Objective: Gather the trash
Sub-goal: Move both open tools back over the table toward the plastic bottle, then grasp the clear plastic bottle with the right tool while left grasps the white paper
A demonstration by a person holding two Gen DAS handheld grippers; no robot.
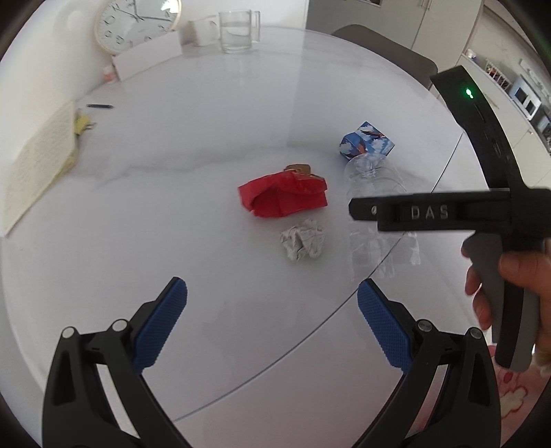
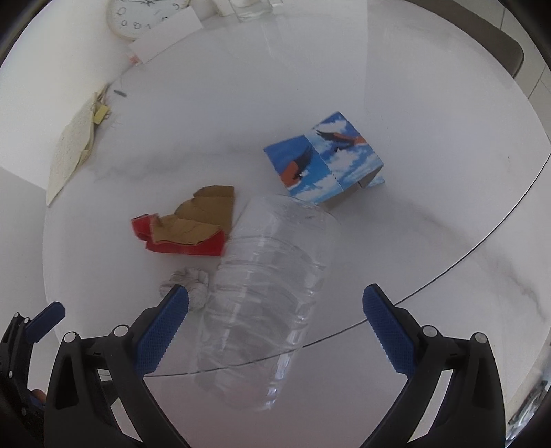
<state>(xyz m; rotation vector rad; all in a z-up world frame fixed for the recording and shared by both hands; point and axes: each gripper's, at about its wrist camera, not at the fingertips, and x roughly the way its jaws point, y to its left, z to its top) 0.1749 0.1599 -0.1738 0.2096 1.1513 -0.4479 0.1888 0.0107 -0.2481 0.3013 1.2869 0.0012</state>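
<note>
Lying on its side near the front edge of a round white desk (image 1: 206, 144) is a clear plastic bottle (image 2: 268, 282), which looks empty; no cap end can be made out. Just past its far end stands a blue box (image 2: 325, 162) printed with clouds and a bird, with 1 flap open at its lower right; its inside is hidden. Left of the bottle, and close beside it, sits a crumpled red and brown paper wrapper (image 2: 189, 224), and nearer the front a small ball of crumpled white paper (image 2: 193, 286) rests beside the bottle's left flank. The right tongs (image 2: 275, 324) are spread wide with the bottle lying between the 2 blue ribbed pads (image 2: 162, 334); the pads do not touch it. The left tongs (image 1: 272, 320) are also spread wide and grip nothing, poised above bare desk just in front of the paper ball. In the left wrist view a hand (image 1: 509, 286) grips the handle of the right tool. At the far side of the desk stands a clear glass mug (image 1: 239, 31) holding a little water, beside a round wall clock (image 1: 134, 24) propped upright. Some cream papers (image 1: 38, 162) lie at the left edge.
</note>
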